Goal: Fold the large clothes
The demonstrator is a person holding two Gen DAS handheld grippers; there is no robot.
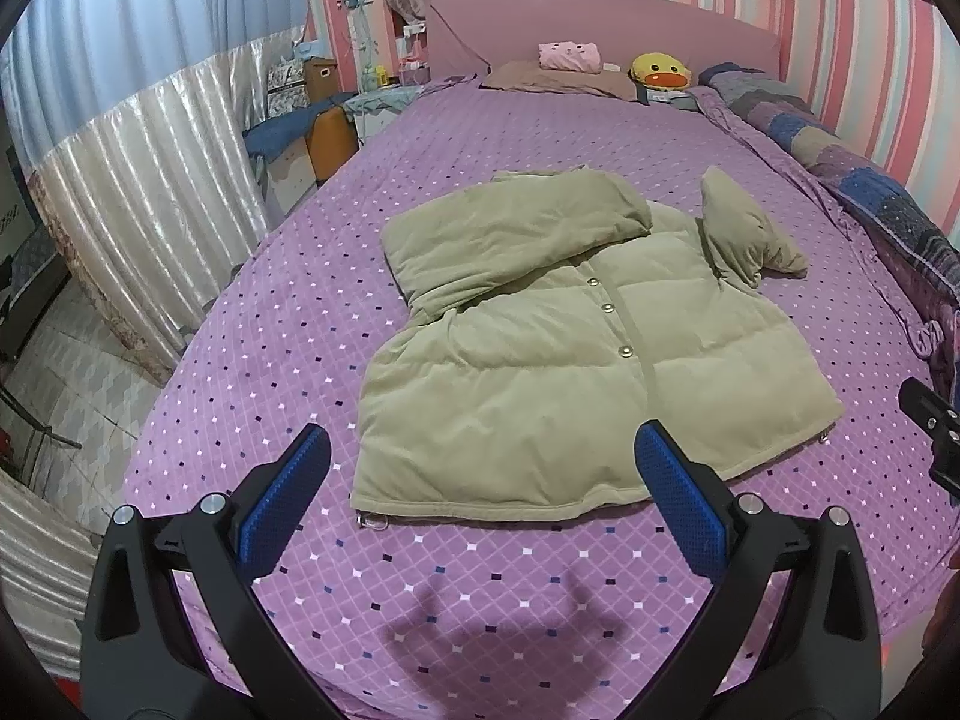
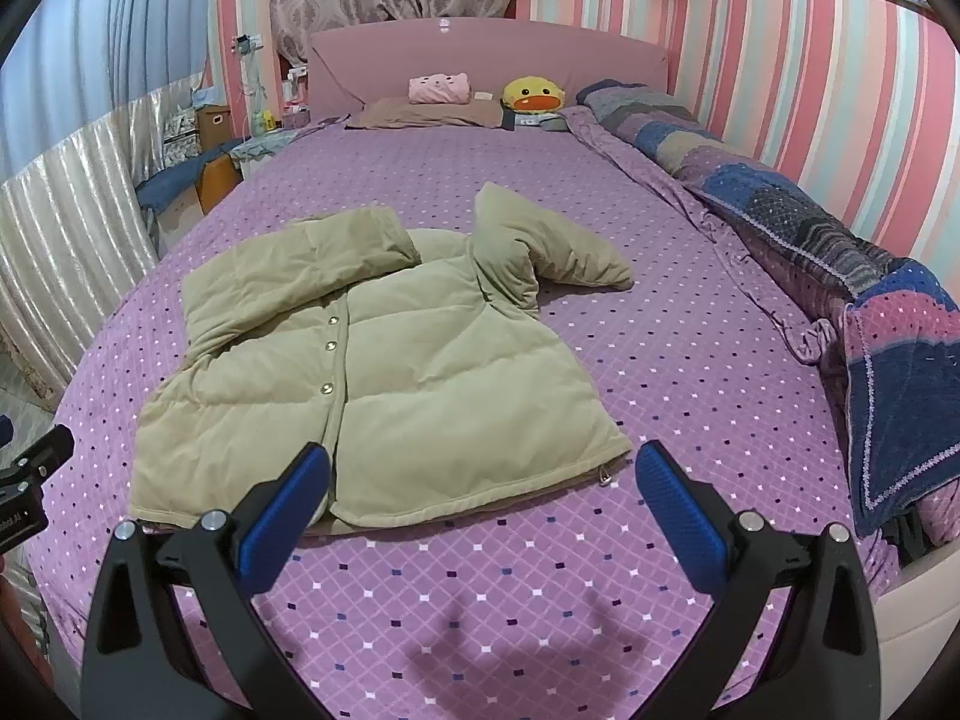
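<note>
We see the puffy olive-green padded jacket with snap buttons (image 1: 558, 360) lying front-up in the middle of the frame on the bed's purple diamond-patterned quilted cover (image 1: 480, 576), one sleeve folded across its chest and the other sticking out towards the upper right. Our left tool (image 1: 483, 459) hovers above the jacket's near hem, blue pads spread wide, holding nothing. Our right tool (image 2: 483, 477) likewise gapes empty over the hem's right corner.
</note>
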